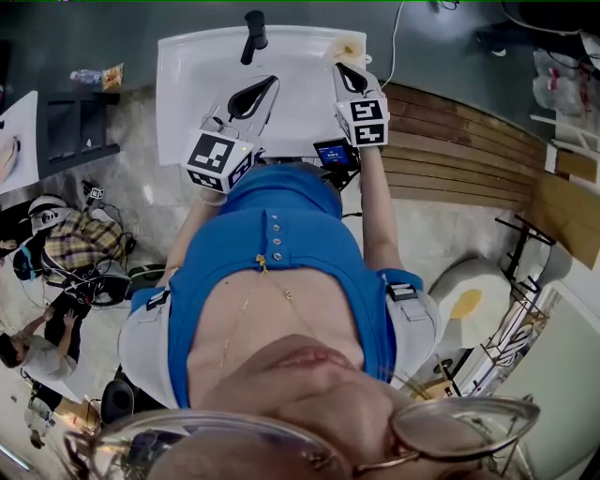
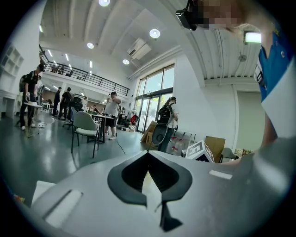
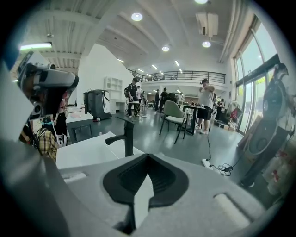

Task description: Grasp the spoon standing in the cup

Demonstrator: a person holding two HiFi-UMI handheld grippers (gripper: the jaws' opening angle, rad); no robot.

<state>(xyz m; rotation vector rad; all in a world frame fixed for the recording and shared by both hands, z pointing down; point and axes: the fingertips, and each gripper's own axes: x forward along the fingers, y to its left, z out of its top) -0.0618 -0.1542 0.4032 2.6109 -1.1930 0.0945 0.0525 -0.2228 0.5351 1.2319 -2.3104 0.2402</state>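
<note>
White tabletop (image 1: 187, 75) with black faucet (image 1: 254, 33). No spoon or cup identifiable; only a yellowish blur (image 1: 349, 47) at its far right corner. Left gripper (image 1: 273, 82), right gripper (image 1: 340, 67): jaws together, empty. Judgement: spoon light, stiff, slippery, so pinch the handle above the cup's rim.

Big open workshop-like hall: mezzanine railing (image 2: 92, 76), tall glazed front (image 2: 155, 99), loose chairs (image 2: 85, 125), freestanding white sink counter (image 1: 197, 84).

Counter (image 1: 187, 103) near edge hidden from me behind torso (image 1: 281, 244), yellowish item (image 1: 350, 45) just beyond right gripper (image 1: 343, 68) too small for me to identify, head (image 2: 222, 14) blurred in left gripper view, distant people (image 2: 112, 111) too small to detail.
</note>
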